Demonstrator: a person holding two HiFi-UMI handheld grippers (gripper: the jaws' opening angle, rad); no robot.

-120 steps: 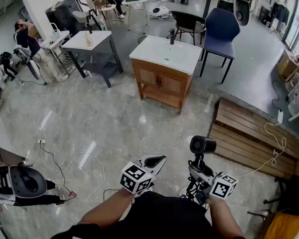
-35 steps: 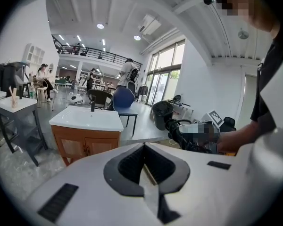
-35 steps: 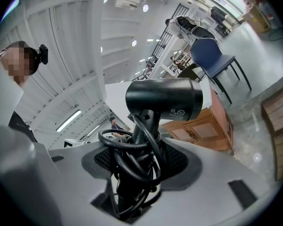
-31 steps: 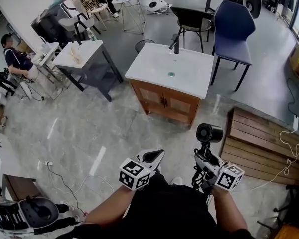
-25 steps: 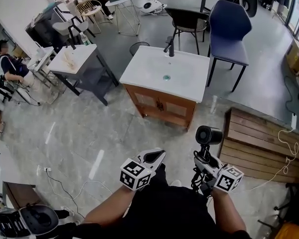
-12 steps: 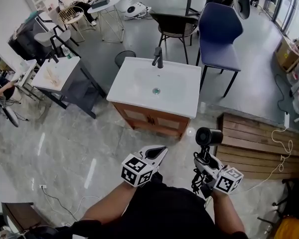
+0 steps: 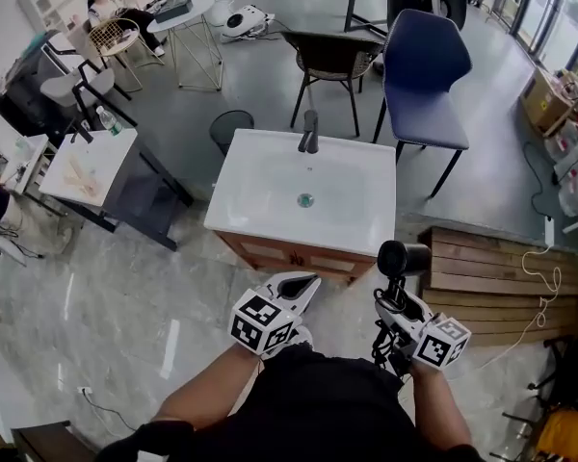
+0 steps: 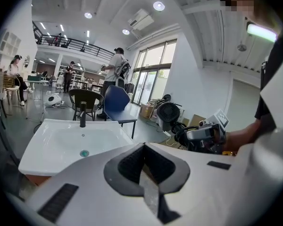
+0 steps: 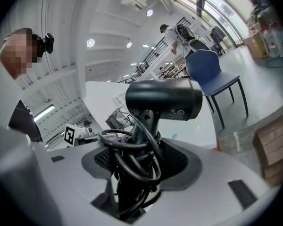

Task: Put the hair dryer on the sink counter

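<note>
A black hair dryer (image 7: pixel 402 258) stands upright in my right gripper (image 7: pixel 397 301), low in the head view and just off the front right corner of the sink counter. In the right gripper view the jaws are shut on the dryer's handle, with its cord (image 9: pixel 132 154) coiled round it and the barrel (image 9: pixel 165 100) above. The white sink counter (image 7: pixel 260 215) with a black faucet (image 7: pixel 310 131) lies straight ahead. My left gripper (image 7: pixel 294 292) hovers before the counter's front edge. Its pads (image 8: pixel 132 161) meet with nothing between them. From there I see the basin (image 8: pixel 61 140) and the dryer (image 8: pixel 168 114).
A blue chair (image 7: pixel 424 65) and a dark chair (image 7: pixel 332 54) stand behind the sink. A wooden bench (image 7: pixel 491 277) lies to the right. A white-topped table (image 7: pixel 82 166) is at the left, with a round bin (image 7: pixel 229 128) by the sink. People are far off.
The view has moved toward the sink, which now lies right in front of both grippers. The right gripper keeps its hold on the dryer; the left stays shut.
</note>
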